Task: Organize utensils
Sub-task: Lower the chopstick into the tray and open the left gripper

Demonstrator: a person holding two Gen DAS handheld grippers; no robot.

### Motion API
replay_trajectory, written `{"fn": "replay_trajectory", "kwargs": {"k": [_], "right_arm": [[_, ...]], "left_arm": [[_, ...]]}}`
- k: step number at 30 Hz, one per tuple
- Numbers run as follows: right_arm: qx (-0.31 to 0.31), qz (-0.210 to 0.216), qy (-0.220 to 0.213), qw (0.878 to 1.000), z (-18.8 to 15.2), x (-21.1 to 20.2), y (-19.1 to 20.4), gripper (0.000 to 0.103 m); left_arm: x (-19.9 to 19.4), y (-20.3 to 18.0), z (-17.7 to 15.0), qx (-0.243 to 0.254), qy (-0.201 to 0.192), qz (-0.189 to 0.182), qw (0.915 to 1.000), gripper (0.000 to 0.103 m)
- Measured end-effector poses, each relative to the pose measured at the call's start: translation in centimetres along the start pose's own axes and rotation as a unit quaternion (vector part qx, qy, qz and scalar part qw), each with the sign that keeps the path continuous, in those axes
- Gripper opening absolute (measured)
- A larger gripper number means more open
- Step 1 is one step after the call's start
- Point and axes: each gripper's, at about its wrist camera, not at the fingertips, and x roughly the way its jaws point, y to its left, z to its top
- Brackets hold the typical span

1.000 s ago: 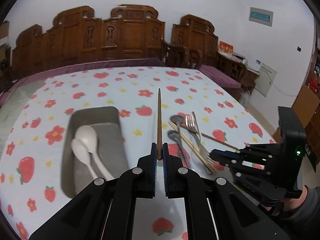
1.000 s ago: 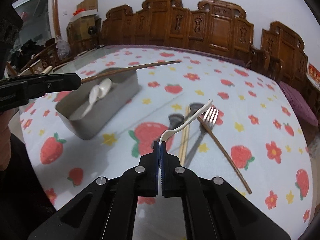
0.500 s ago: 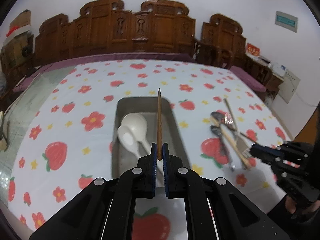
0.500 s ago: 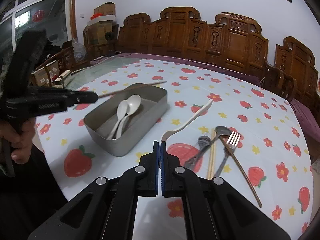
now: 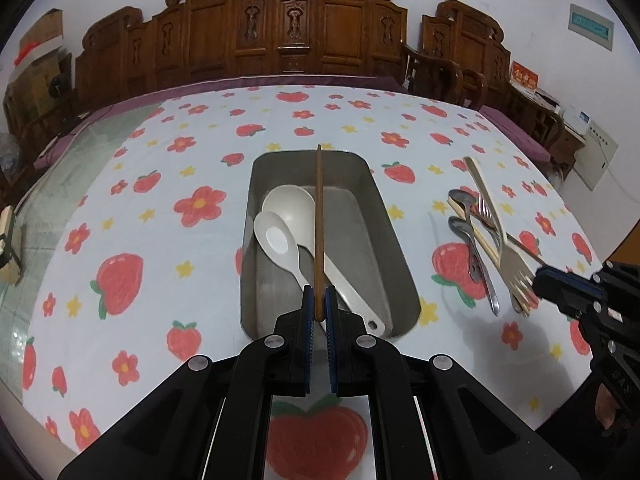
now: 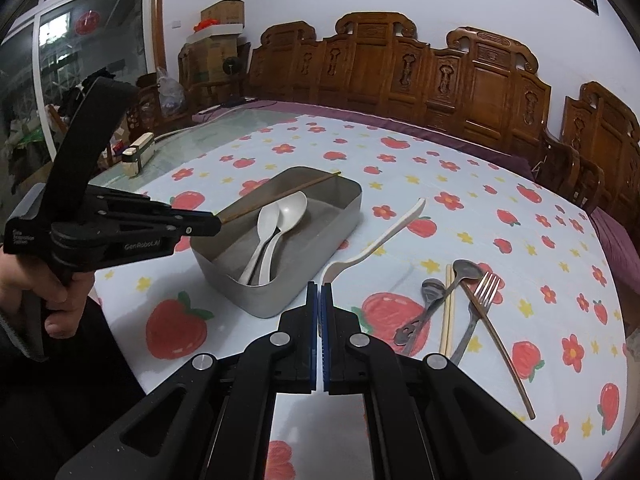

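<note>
Left gripper [image 5: 319,305] clamped on a dark brown wooden chopstick [image 5: 319,224], held over the grey metal rectangular tray [image 5: 394,236] at frame centre, above two white plastic spoons [image 5: 286,220]. Right gripper [image 6: 319,294] clamped on a cream plastic fork [image 6: 376,242], lower centre, beside the tray. Remaining metal cutlery [image 6: 460,300] lies lower right on the strawberry-print tablecloth [image 6: 500,200].

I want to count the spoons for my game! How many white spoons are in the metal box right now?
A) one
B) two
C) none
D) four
B: two white spoons lie side by side inside the metal box, bowls toward the far end; the right wrist view shows the same pair.
</note>
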Motion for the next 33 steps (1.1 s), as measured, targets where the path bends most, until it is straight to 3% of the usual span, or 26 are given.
{"fn": "replay_trajectory", "kwargs": {"k": [11,25,29,33], "right_arm": [[-0.01,0.004,0.001,1.0,0.4,-0.2,1.0,0.002],[-0.013,0.013,0.002,1.0,1.3,0.5,1.4,0.002],[-0.012,0.021,0.003,1.0,1.9,1.1,1.6,0.002],[-0.014,0.035,0.001,0.999,2.7,2.0,2.2,0.002]], "left_arm": [[-0.3,0.0,-0.8,-0.006,0.006,-0.009,0.9999,0.005],[0.7,1.1,0.9,-0.017,-0.003,0.001,0.9998,0.007],[0.1,2.1,1.2,-0.028,-0.014,0.001,0.9995,0.022],[-0.9,3.2,1.7,-0.035,-0.033,0.013,0.9987,0.027]]}}
